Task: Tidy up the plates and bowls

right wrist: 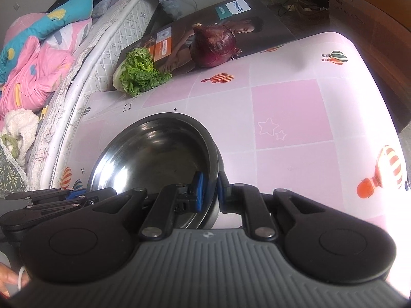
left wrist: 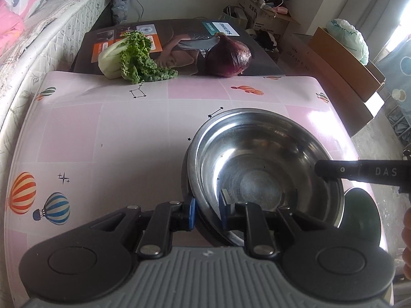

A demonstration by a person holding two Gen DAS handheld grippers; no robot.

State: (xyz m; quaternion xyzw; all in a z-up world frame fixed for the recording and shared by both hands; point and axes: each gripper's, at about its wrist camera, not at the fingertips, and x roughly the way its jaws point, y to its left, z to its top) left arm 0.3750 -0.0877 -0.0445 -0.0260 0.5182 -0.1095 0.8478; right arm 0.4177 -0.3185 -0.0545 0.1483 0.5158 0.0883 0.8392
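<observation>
A steel bowl [left wrist: 257, 159] sits nested in a dark bowl on the pink table. My left gripper [left wrist: 207, 211] straddles the near-left rim of the stacked bowls, one blue pad [left wrist: 191, 213] outside and one inside, closed on the rim. In the right wrist view my right gripper [right wrist: 210, 190] pinches the right rim of the same steel bowl [right wrist: 154, 154], one blue pad [right wrist: 198, 191] inside, the other outside. The right gripper's finger [left wrist: 359, 170] reaches in over the bowl's right rim in the left wrist view. The left gripper [right wrist: 69, 197] shows at the left of the right wrist view.
A leafy cabbage [left wrist: 131, 56] and a red onion [left wrist: 228, 57] lie on a Philips box [left wrist: 179, 43] behind the pink table [left wrist: 115, 133]. A mattress [left wrist: 51, 36] borders the left. Cardboard boxes [left wrist: 341, 61] stand at the back right. A dark green round thing [left wrist: 362, 213] lies right of the bowl.
</observation>
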